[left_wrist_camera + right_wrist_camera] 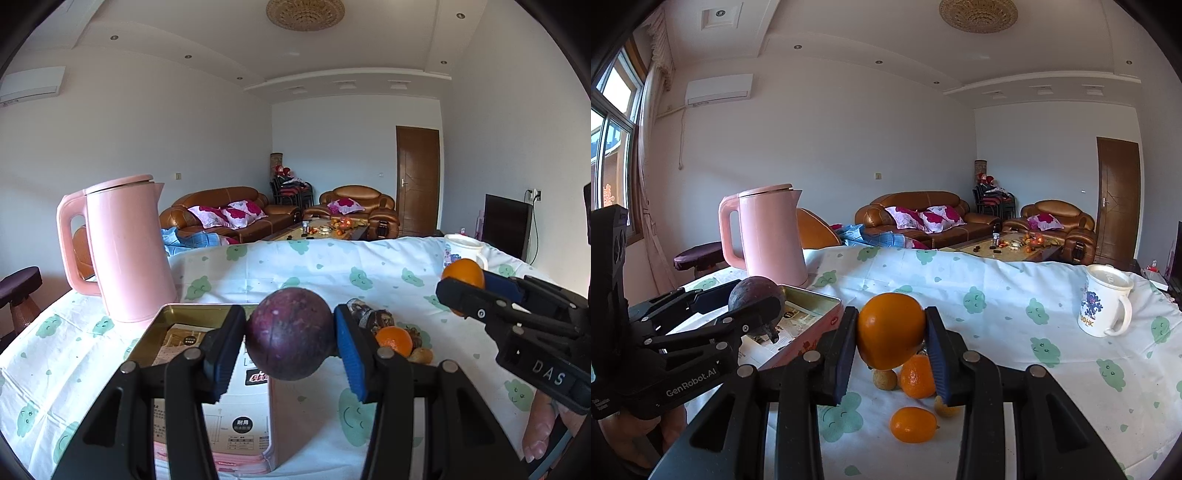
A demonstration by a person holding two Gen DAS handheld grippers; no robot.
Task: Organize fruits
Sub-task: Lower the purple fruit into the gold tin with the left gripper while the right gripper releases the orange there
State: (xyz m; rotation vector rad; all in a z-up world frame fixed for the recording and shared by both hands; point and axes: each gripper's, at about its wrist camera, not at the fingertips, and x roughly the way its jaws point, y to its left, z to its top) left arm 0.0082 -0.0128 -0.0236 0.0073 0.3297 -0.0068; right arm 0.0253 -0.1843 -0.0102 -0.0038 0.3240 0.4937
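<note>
Above the cloud-print tablecloth [1015, 291]: left gripper [290, 341] clamped on one round, matte purple fruit [290, 334] over a metal tin [177, 325]; right gripper [891, 334] clamped on one smooth orange [890, 330]. At 6 o'clock below, four small citrus [913, 424].

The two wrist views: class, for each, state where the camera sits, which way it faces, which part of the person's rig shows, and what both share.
Left wrist: on the left gripper, facing across the table towards the sofas; its fingers clamp a round purple fruit; the right gripper shows at right.
Right wrist: on the right gripper, facing likewise; it clamps a round orange fruit; the left gripper shows at left.
Shared: tall pink plastic kettle, open gold-lined tin, white printed mug.
</note>
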